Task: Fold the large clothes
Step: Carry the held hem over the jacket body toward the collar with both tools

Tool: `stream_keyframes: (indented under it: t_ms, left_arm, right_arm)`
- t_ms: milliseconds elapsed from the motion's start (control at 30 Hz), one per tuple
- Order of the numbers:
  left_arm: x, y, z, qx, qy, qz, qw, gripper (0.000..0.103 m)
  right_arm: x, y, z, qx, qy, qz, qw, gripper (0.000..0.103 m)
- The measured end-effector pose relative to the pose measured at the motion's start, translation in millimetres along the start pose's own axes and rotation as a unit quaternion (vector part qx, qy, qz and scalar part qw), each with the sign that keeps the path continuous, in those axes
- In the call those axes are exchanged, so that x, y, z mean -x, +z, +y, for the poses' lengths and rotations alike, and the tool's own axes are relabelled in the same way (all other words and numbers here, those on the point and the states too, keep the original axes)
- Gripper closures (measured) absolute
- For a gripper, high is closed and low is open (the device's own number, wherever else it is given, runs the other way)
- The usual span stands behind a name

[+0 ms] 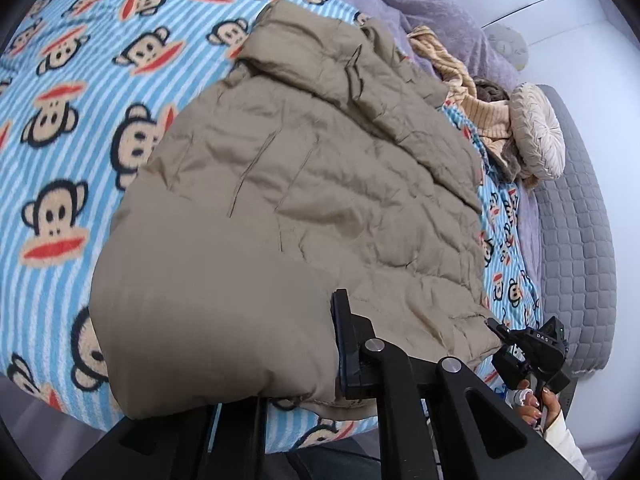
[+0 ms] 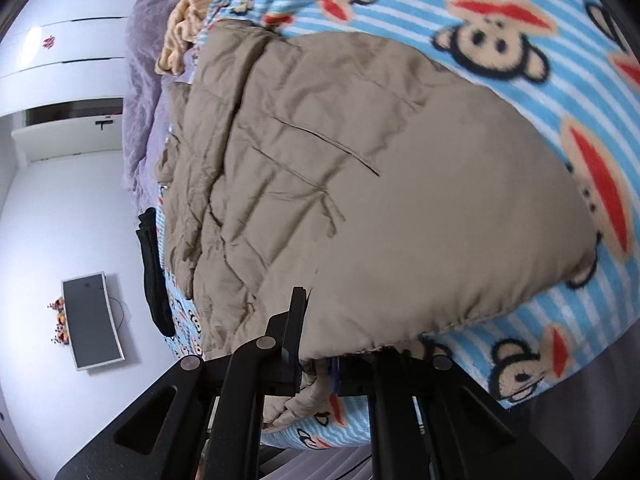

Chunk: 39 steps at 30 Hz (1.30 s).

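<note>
So the jacket (image 1: 304, 184) lies flat on the blanket (image 1: 80, 128), which covers the bed. Both grippers sit at its near edge, left gripper (image 1: 304, 364) and right gripper (image 2: 320, 344). A round cushion (image 1: 536, 132) sits beyond, beside a crumpled knit (image 1: 480, 104).

Left wrist camera sat low at near edge of bed (image 1: 60, 208), very close to padded tan coat (image 1: 304, 200), facing along it toward pillows — right gripper (image 1: 496, 326) visible at lower right. Right wrist camera looked from same near edge, rolled sideways, equally close, wall and monitor (image 2: 92, 320) at left. Shared ground: coat (image 2: 360, 200), monkey-print blanket (image 2: 480, 8), yellow garment (image 2: 188, 20).
</note>
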<state>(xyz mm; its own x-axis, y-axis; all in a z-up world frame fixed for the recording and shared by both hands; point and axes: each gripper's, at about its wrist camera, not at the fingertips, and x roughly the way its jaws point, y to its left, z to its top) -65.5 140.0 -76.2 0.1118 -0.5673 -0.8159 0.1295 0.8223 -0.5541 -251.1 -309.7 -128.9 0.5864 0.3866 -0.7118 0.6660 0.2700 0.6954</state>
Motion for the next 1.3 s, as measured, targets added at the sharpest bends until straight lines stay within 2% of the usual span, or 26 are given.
stream_keyframes:
  t_ms: [167,400,567,700,833,933,1100,1200,1300]
  left_arm:
    - [22,43,-33,-0.016,0.002,-0.047,0.9988,0.090]
    - [41,116,-80,-0.040,0.012,-0.125,0.9913,0.090]
    - [37,166,-107,-0.050,0.037,-0.164,0.9845,0.090]
    - [20,203,-116,-0.059,0.057,-0.183,0.9796,0.090]
    - [-9,239,-109,-0.059,0.075,-0.181,0.9789,0.090]
    - [-39,263,-101,-0.064,0.097,-0.170,0.9786,0.090]
    - [-91,288,-82,-0.064,0.122,-0.155,0.9782,0.090]
    - [-128,300,-70,-0.067,0.141,-0.132,0.9788,0.090]
    - [-156,307,-59,-0.063,0.147,-0.121,0.9796,0.090]
  right_arm:
    - [14,30,57,0.064,-0.005,-0.012,0.998,0.093]
    - [27,77,147,0.183,-0.004,-0.038,0.982,0.094]
    - [13,119,201,0.239,0.004,-0.039,0.970,0.094]
    - [-11,155,236,0.278,-0.009,-0.041,0.960,0.094]
    - [-46,187,254,0.286,-0.026,-0.039,0.957,0.094]
    - [-73,206,253,0.270,-0.034,-0.041,0.961,0.094]
    - [-126,229,245,0.266,-0.066,-0.048,0.961,0.094]
    - [-156,241,236,0.267,-0.090,-0.044,0.958,0.094]
    - [-179,249,223,0.256,-0.097,-0.037,0.961,0.094]
